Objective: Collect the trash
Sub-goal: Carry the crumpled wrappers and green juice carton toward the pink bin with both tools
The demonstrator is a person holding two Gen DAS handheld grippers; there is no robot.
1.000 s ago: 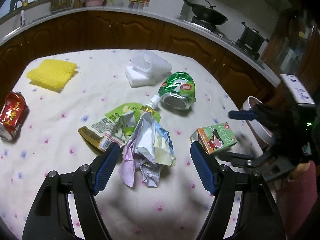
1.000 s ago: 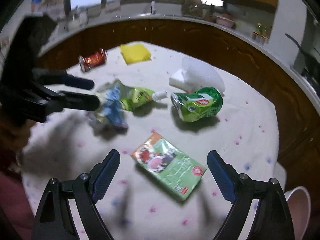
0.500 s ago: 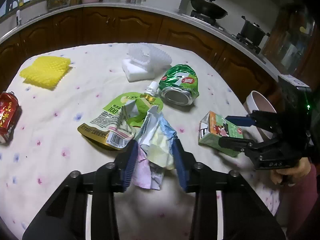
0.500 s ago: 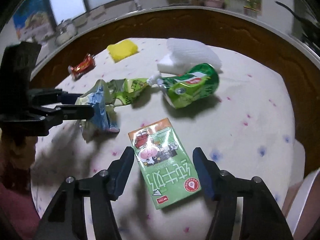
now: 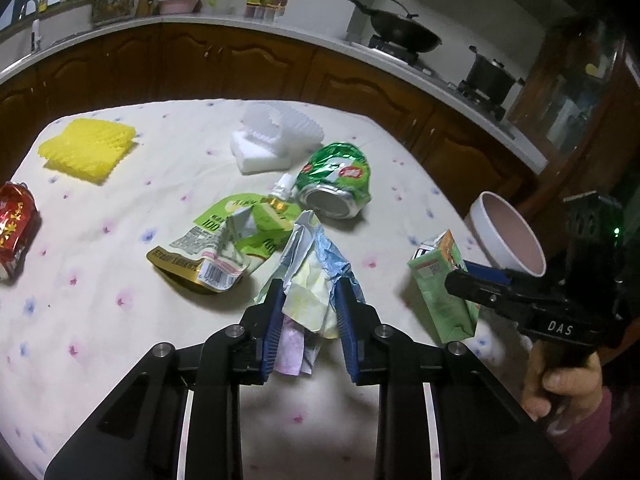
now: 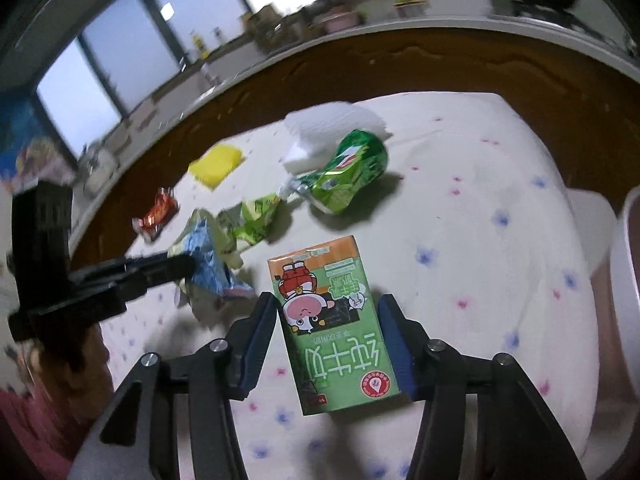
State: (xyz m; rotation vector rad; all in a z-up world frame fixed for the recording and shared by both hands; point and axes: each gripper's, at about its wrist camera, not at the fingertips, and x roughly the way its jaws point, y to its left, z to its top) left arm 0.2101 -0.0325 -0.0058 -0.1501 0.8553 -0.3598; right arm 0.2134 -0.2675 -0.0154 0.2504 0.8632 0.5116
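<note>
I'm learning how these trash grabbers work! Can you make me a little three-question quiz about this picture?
1. True or false: the left gripper is shut on the crumpled wrapper.
2. What does the right gripper hold? A) red can B) green milk carton C) yellow foam net
3. Fill in: the crushed green can lies on its ____ on the tablecloth.

Key: 1 true. 2 B. 3 side.

Home kitchen: wok (image 5: 400, 34), wooden cabinets (image 5: 240, 64)
</note>
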